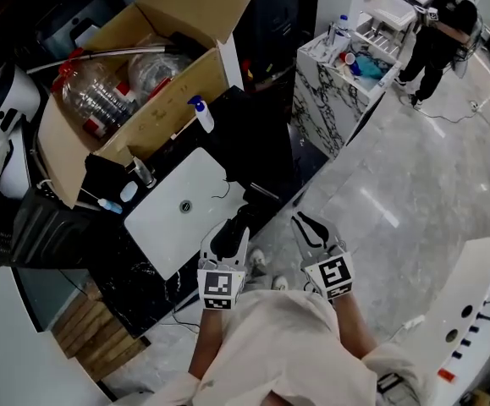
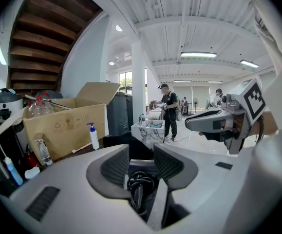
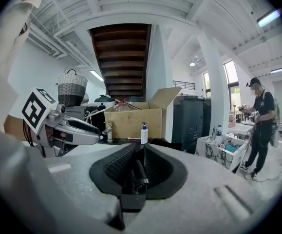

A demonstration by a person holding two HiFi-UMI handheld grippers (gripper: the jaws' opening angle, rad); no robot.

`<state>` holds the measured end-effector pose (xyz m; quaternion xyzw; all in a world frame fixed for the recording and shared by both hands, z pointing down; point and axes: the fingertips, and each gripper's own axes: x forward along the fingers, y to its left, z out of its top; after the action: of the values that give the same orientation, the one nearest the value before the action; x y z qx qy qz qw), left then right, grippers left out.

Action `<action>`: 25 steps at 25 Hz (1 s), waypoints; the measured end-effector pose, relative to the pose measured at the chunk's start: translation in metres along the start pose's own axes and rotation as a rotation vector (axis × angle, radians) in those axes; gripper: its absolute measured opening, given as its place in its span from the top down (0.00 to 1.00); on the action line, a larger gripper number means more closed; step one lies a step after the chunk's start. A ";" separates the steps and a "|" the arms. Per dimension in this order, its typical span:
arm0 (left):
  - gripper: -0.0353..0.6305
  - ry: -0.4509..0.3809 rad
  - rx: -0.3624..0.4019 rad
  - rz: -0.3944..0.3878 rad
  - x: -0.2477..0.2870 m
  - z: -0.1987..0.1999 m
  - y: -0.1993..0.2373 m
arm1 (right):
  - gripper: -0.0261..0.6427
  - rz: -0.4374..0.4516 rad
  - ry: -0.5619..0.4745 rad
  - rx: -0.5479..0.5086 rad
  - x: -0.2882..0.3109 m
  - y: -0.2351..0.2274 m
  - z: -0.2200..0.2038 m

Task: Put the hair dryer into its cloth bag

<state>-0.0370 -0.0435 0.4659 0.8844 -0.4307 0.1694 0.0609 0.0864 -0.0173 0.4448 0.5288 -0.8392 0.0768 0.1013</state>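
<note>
Head view, steeply down: black bench (image 1: 257, 155) with a white basin (image 1: 164, 227) set in its near half. Cardboard box (image 1: 156, 121) of plastic bottles (image 1: 101, 100) on the far left corner. Pump bottle (image 1: 202, 115) just beside the box, at the far edge of the basin. Both grippers side by side, apart, over the near right edge of the bench.

Left gripper (image 2: 141, 150): jaws a narrow gap apart, pads pressing on nothing. Below, through the gap, a coiled black cord (image 2: 141, 182), judged to belong to the hair dryer. Dryer body dark against the dark bench, outline not to be made out. Judged place: near right edge of the bench, beside the basin, under this gripper.

Right gripper (image 3: 141, 149): jaws drawn together at the tips, nothing clamped. Dark rod (image 3: 138, 177) low between them, probably part of the gripper itself.

Cloth bag: not identifiable in any view.

Likely step: reaching down for the dryer.

Hazards:
- Closing on the cord alone, hence a dangling, swinging dryer and a slip from the pads.
- A nudge at the bench edge, hence a fall to the floor.
- Loose cord loops catching on the bag mouth.
- A limp bag collapsing shut without the second gripper spreading it.
</note>
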 end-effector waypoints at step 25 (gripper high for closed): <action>0.62 0.297 0.002 -0.174 0.066 -0.096 0.021 | 0.90 0.021 0.241 0.047 0.060 0.009 -0.067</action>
<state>-0.0398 -0.0811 0.5779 0.8836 -0.3386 0.2928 0.1374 0.0592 -0.0504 0.5251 0.5093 -0.8243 0.1607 0.1882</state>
